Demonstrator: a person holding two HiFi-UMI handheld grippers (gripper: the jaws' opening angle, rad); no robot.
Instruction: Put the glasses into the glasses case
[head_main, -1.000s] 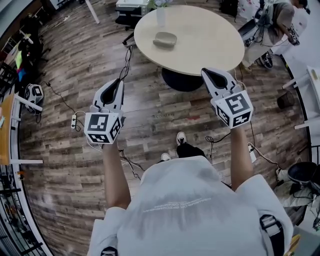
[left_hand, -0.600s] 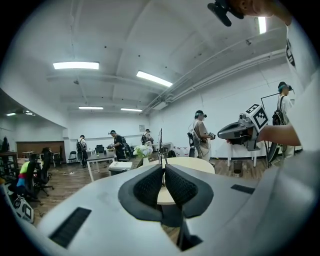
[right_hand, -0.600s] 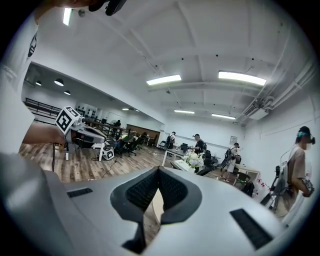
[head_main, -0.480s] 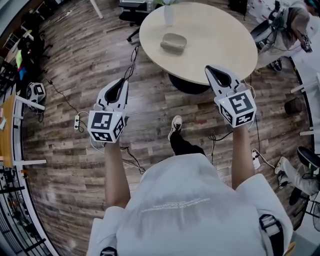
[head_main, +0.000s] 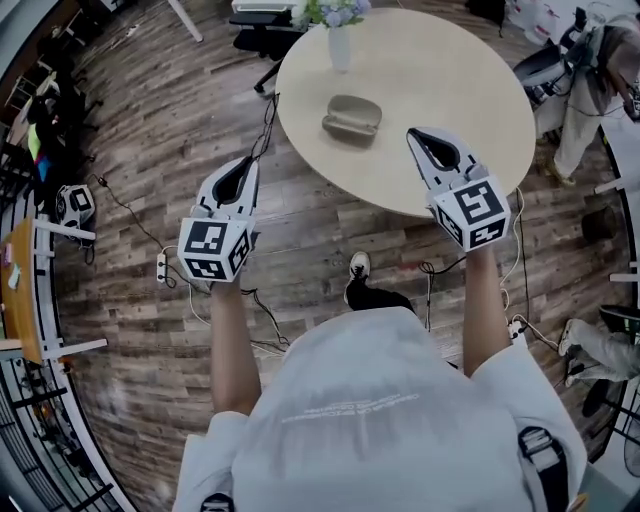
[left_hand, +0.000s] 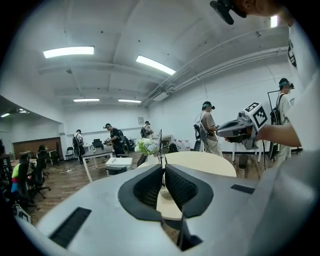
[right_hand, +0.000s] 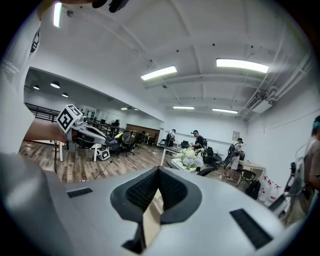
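left gripper (head_main: 243, 167): jaws together, empty | right gripper (head_main: 423, 138): same | grey-green oval glasses case (head_main: 352, 115): likely light, rigid, slick; pinch across narrow width

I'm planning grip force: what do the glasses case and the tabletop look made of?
Glasses case: probably a hard shell in matte grey-olive fabric or leatherette; no shine, rounded edges.
Tabletop: smooth pale beige laminate or painted board, likely; uniform colour, no grain.

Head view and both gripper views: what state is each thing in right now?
Left hand-held gripper: shut, nothing between its jaws.
Right hand-held gripper: shut, nothing between its jaws.
Glasses case: closed, lying on the round table.
Vase of flowers: upright, near the table's far edge.
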